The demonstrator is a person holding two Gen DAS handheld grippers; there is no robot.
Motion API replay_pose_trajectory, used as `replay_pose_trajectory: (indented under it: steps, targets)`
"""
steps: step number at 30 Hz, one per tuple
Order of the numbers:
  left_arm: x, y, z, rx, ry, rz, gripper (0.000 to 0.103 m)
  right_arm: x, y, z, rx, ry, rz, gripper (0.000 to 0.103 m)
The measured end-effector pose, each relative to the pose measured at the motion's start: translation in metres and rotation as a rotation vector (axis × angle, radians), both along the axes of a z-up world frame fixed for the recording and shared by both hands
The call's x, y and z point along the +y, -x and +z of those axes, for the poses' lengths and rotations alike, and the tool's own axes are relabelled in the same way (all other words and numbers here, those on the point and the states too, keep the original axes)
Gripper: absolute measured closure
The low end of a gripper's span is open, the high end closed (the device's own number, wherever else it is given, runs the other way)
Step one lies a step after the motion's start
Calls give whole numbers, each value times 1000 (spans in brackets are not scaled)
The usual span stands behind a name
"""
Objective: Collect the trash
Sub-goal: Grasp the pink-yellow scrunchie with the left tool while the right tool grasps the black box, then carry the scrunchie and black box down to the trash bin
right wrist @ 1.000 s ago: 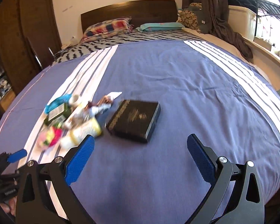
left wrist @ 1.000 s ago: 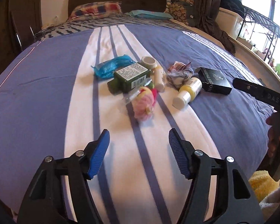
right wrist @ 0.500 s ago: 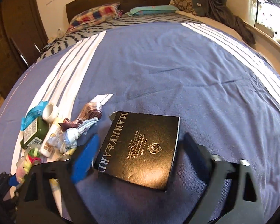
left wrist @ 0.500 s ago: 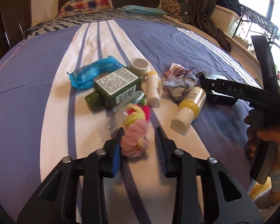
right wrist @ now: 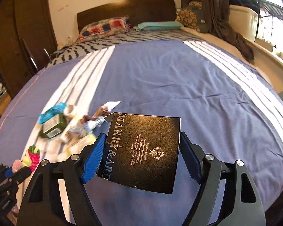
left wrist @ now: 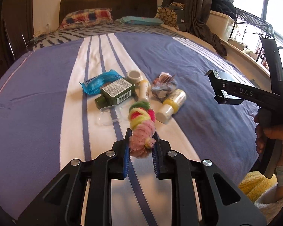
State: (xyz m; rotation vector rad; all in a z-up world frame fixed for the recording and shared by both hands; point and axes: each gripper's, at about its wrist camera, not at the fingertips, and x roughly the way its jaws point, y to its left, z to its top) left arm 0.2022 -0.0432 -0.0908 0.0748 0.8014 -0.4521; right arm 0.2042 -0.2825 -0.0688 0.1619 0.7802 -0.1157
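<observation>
My left gripper (left wrist: 141,137) is shut on a fluffy pink, yellow and green bundle (left wrist: 141,124) and holds it just above the bed. My right gripper (right wrist: 141,143) is shut on a flat black box (right wrist: 143,150) with gold lettering, lifted off the bed; it also shows at the right of the left wrist view (left wrist: 224,86). On the striped bedspread lie a blue wrapper (left wrist: 98,82), a green bottle (left wrist: 116,92), a small white jar (left wrist: 134,75), a slim white tube (left wrist: 143,90), a crumpled wrapper (left wrist: 164,84), a yellow-and-white bottle (left wrist: 171,104) and a clear plastic lid (left wrist: 110,114).
The bed (left wrist: 47,98) has pillows (left wrist: 86,17) at the headboard. A curtain (left wrist: 194,5) and a wire rack (left wrist: 254,26) stand at the right by the window. A yellow towel (left wrist: 254,186) lies at the lower right. A dark wardrobe (right wrist: 18,43) is on the left.
My left gripper closed on the fluffy bundle and lifted it. My right gripper closed on the black box and raised it off the bed.
</observation>
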Motion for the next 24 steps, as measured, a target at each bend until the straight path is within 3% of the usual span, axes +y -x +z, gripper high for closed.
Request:
replay_pose_trajectory:
  steps: [13, 18, 24]
  targets:
    - [21, 111, 49, -119, 20, 36, 85, 34, 121, 57, -133, 15, 116, 26]
    - [26, 155, 46, -148, 13, 35, 85, 44, 166, 53, -145, 29, 165, 26]
    - [27, 186, 14, -91, 10, 10, 84, 51, 217, 24, -110, -6, 200, 25]
